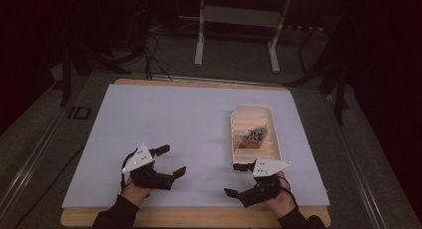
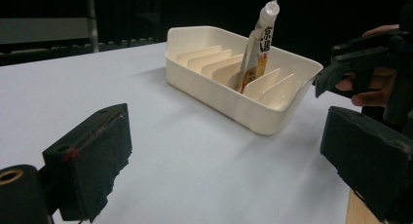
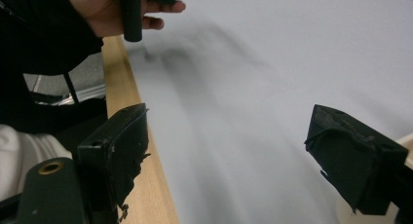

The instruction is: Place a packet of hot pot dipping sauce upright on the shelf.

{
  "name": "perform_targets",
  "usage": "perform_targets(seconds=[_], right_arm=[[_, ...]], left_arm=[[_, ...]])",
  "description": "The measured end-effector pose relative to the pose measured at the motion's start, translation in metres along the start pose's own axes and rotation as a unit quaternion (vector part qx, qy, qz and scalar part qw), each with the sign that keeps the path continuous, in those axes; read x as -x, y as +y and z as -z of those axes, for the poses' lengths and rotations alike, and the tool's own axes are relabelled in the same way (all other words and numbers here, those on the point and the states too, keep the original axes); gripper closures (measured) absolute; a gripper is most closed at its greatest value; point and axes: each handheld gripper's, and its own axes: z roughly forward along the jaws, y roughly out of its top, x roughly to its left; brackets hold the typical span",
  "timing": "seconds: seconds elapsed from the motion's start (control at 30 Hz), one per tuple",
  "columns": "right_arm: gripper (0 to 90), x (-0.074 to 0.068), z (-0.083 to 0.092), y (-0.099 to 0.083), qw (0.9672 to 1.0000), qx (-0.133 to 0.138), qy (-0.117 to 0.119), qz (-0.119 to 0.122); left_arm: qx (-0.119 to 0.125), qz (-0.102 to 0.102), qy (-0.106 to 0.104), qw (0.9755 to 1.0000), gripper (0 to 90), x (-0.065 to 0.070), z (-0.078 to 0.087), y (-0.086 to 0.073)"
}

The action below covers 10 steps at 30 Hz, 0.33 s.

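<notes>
Cream plastic slotted tray (image 1: 272, 120) holding one printed sachet (image 1: 252, 137)

The tray sits on the table's right half; the narrow white-and-orange packet with dark lettering stands tilted between two dividers, sealed top poking above the rim.

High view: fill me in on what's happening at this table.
A person holds a hand-held gripper in each hand near the table's front edge. The left hand-held gripper and the right hand-held gripper are both open and hold nothing. A white slotted tray sits just beyond the right one, with a printed sachet standing in one slot.
</notes>
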Motion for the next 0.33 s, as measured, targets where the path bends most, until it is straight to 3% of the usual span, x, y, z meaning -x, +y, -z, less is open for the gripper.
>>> perform_targets(seconds=[0.33], right_arm=[[15.7,-0.0016,-0.0016,0.0015,0.9999,0.005,0.004,0.011]], left_arm=[[-0.001,0.001,0.0,1.0,5.1,0.0002,-0.0008,-0.0005]])
